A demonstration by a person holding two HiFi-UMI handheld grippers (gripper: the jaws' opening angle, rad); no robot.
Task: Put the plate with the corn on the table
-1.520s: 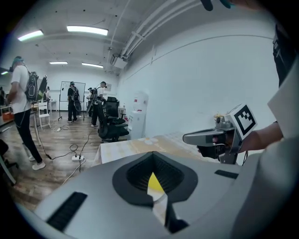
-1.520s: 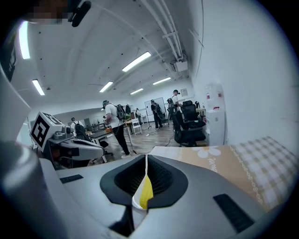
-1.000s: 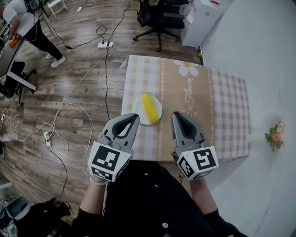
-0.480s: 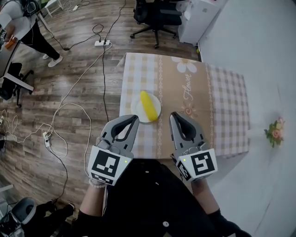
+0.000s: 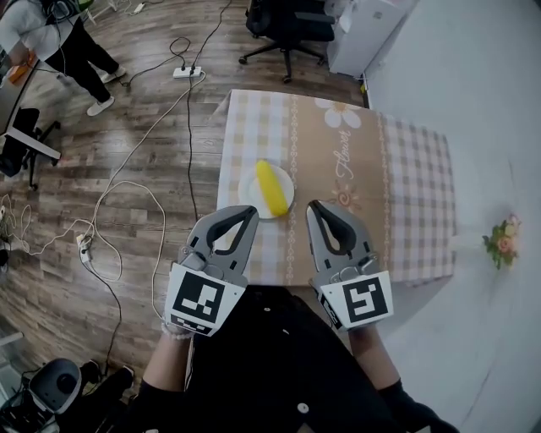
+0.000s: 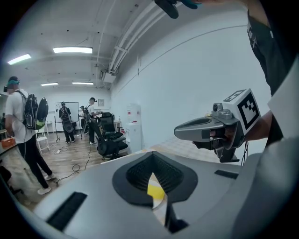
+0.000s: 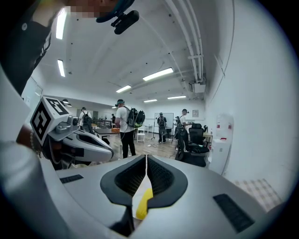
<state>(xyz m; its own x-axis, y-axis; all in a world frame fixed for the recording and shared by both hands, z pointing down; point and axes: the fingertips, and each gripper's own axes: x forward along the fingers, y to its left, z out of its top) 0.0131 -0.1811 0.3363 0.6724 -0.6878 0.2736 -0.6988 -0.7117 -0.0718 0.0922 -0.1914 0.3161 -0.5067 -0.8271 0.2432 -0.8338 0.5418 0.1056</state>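
Observation:
A white plate (image 5: 279, 197) with a yellow corn cob (image 5: 268, 188) on it rests on the checked tablecloth (image 5: 406, 186), near the table's left front part. My left gripper (image 5: 251, 211) is shut and empty, its tips just short of the plate's near edge. My right gripper (image 5: 313, 206) is also shut and empty, to the right of the plate. In the left gripper view the corn (image 6: 154, 189) shows through the gap below the closed jaws, and the right gripper (image 6: 210, 130) is beside. The right gripper view shows the corn (image 7: 142, 203) the same way.
A black office chair (image 5: 287, 21) and a white cabinet (image 5: 363, 34) stand beyond the table's far edge. Cables and a power strip (image 5: 188, 72) lie on the wood floor to the left. A person (image 5: 51, 38) stands far left. Flowers (image 5: 500, 241) sit by the right wall.
Both grippers stay shut and hover at the table's near edge. The plate with the corn has not moved on the table. The head view has shifted slightly.

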